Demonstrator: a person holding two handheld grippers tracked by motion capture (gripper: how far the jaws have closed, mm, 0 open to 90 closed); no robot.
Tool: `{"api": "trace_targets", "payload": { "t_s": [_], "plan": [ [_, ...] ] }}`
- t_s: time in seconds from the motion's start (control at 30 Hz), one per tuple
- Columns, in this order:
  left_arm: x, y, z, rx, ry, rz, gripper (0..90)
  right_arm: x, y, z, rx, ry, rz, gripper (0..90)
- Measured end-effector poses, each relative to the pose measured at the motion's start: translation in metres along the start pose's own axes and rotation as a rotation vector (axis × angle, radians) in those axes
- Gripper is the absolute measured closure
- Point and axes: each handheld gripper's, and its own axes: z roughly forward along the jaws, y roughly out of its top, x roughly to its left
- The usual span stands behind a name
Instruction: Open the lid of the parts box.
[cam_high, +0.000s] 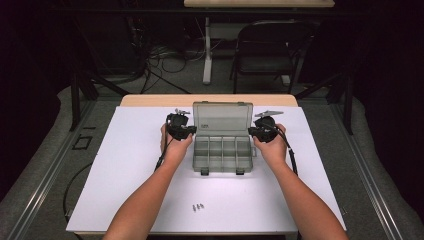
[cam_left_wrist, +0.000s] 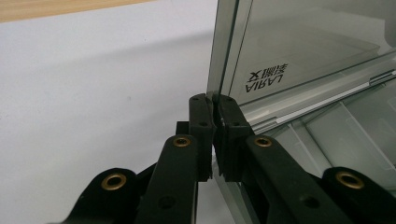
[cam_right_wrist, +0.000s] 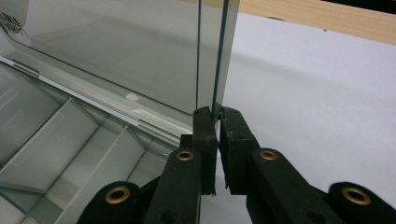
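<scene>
Left gripper (cam_high: 187, 131): held at the left side of the compartment box (cam_high: 222, 150), level with the hinge line where lid meets base.
Left jaws: pressed together on the left side edge of the lid (cam_left_wrist: 223, 51), low down near the hinge; edge pinched between the two black pads (cam_left_wrist: 201, 126).
Lid, left gripper view: standing upright from the base, smoky clear plastic, rising straight above the pads.
Writing, left gripper view: "AIRAJ" (cam_left_wrist: 265, 80) in dark print on the lid, seen tilted and reversed through the plastic, with a row of small characters above it too fine to read.
Compartment box: open, on the white mat (cam_high: 130, 165) at mid-table, between both grippers; lid (cam_high: 222, 119) upright at the far side, base with divided compartments at the near side, two dark latches (cam_high: 220, 171) on the near edge.
Base, gripper views: clear dividers (cam_right_wrist: 74, 140) forming cells, just beside the pads.
Screws (cam_high: 198, 206): small cluster on the mat near the front edge, well apart from the box.
Right gripper (cam_high: 256, 132): held at the right side of the box, mirroring the left.
Right jaws: closed on the right side edge of the lid (cam_right_wrist: 219, 51), close to the hinge; thin edge caught between the pads (cam_right_wrist: 205, 130).
Writing, right gripper view: faint print at the top left corner of the lid, too cut off to read.
</scene>
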Motion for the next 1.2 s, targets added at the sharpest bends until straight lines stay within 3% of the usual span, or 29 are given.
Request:
{"api": "trace_targets", "payload": {
  "t_s": [0.6, 0.73, 0.77, 1.0, 1.2],
  "plan": [
    [0.004, 0.0018, 0.0048, 0.009, -0.012, -0.052, 86.8, -0.0037, -0.0015, 0.0054, -0.012, 0.011, 0.062, 86.0],
    [0.0055, 0.0016, 0.0054, 0.002, -0.025, -0.067, 86.5, -0.0047, -0.0007, 0.0041, 0.007, 0.018, 0.08, 86.2],
    [0.0067, 0.0014, 0.0053, -0.002, -0.038, -0.072, 86.2, -0.0044, -0.0012, 0.0053, -0.01, 0.023, 0.09, 86.2],
    [0.0077, 0.002, 0.0016, -0.024, -0.049, -0.096, 77.1, -0.0049, -0.0008, 0.005, -0.006, 0.026, 0.104, 86.4],
    [0.0055, -0.0013, -0.0008, -0.012, -0.052, -0.092, 73.6, -0.0057, -0.0006, 0.0049, -0.004, 0.032, 0.119, 86.5]
  ]
}}
